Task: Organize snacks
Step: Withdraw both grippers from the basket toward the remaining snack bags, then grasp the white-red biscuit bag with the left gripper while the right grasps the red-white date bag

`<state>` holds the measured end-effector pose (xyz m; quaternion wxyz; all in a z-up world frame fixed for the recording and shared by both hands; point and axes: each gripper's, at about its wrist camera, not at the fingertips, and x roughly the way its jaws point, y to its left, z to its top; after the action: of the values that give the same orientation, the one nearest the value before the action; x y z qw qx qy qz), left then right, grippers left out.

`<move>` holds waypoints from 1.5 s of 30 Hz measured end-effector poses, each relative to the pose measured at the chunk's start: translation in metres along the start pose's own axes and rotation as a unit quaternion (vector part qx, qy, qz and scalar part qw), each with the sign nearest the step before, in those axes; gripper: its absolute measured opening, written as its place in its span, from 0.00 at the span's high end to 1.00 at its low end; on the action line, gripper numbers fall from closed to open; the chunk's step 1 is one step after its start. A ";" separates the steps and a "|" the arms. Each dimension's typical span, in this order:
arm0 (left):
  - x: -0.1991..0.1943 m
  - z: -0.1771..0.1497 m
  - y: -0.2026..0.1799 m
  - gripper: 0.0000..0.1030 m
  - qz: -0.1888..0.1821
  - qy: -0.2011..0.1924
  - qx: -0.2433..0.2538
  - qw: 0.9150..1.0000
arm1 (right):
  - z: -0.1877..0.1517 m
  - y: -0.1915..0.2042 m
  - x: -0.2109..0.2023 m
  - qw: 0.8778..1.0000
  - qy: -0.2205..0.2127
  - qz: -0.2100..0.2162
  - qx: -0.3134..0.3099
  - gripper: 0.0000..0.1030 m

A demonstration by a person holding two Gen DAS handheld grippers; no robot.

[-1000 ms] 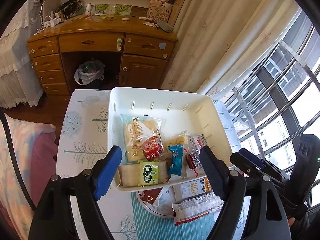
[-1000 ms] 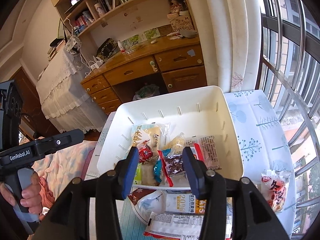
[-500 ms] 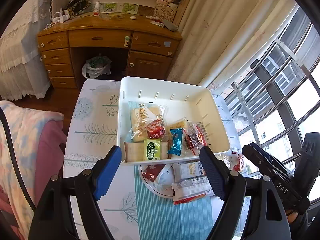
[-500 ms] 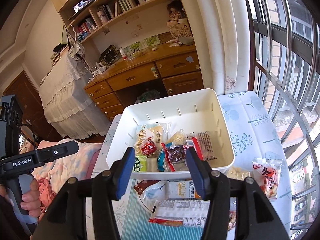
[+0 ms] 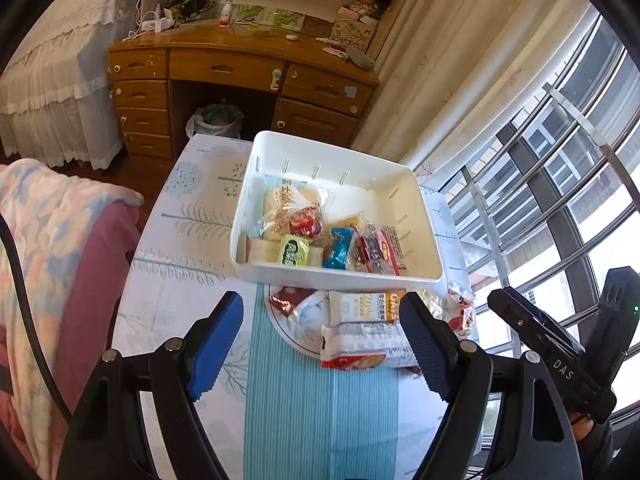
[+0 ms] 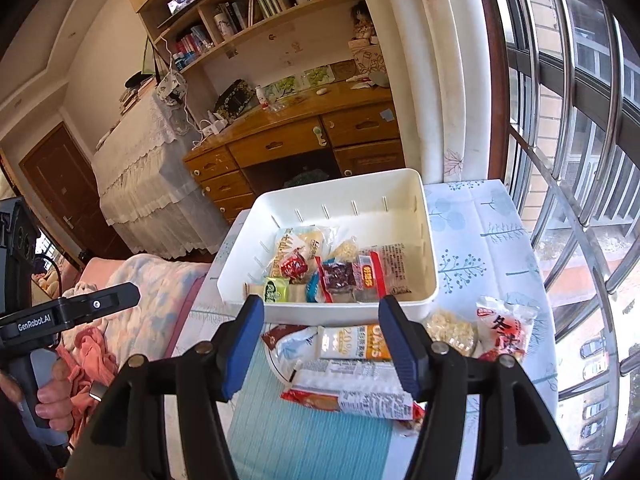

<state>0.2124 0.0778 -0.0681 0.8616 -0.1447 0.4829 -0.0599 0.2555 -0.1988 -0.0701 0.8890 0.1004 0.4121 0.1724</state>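
A white bin (image 5: 280,274) (image 6: 424,204) stands on the table with several wrapped snacks inside, among them a green packet (image 5: 295,251) (image 6: 276,290) and a dark red one (image 6: 338,276). In front of it, more snack packs lie on a plate (image 5: 280,326): an oats pack (image 5: 366,306) (image 6: 354,342) and a long white-and-red pack (image 5: 362,346) (image 6: 356,394). My left gripper (image 5: 322,346) hangs open above the near table, nothing between its fingers. My right gripper (image 6: 322,346) hovers over the plate's packs, jaws opening, empty.
A red-printed snack bag (image 6: 504,330) and a pale crumbly pack (image 6: 450,328) lie right of the plate. A teal striped runner (image 5: 320,412) covers the near table. A blanket-covered seat (image 5: 52,264) is on the left, window bars on the right, a wooden desk (image 5: 240,76) beyond.
Both grippers have pulled back and up from the bin, so more of the table and plate shows. The right gripper's fingers have spread wider; the dark red packet it released lies in the bin.
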 end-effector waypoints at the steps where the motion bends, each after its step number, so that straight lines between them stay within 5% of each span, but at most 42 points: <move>1: 0.000 -0.004 -0.002 0.23 0.002 0.001 -0.001 1.000 | -0.002 -0.003 -0.002 1.000 0.002 -0.001 -0.003 0.41; 20: 0.040 -0.063 -0.049 0.17 0.025 0.060 -0.053 0.996 | -0.036 -0.064 0.000 0.995 0.057 -0.033 -0.076 0.29; 29: 0.083 -0.074 -0.066 0.15 0.019 0.111 -0.116 0.987 | -0.045 -0.095 0.017 0.987 0.081 -0.066 -0.121 0.26; 35: 0.118 -0.083 -0.057 0.15 0.006 0.153 -0.213 0.965 | -0.051 -0.118 0.035 0.985 0.099 -0.082 -0.116 0.22; 45: 0.169 -0.100 -0.041 0.12 0.015 0.197 -0.360 0.912 | -0.058 -0.150 0.065 0.986 0.134 -0.072 -0.069 0.22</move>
<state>0.2180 -0.0214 -0.2426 0.6393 -0.4231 0.6336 0.1040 0.2838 -0.3095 -0.2007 0.8406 -0.0158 0.5209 0.1476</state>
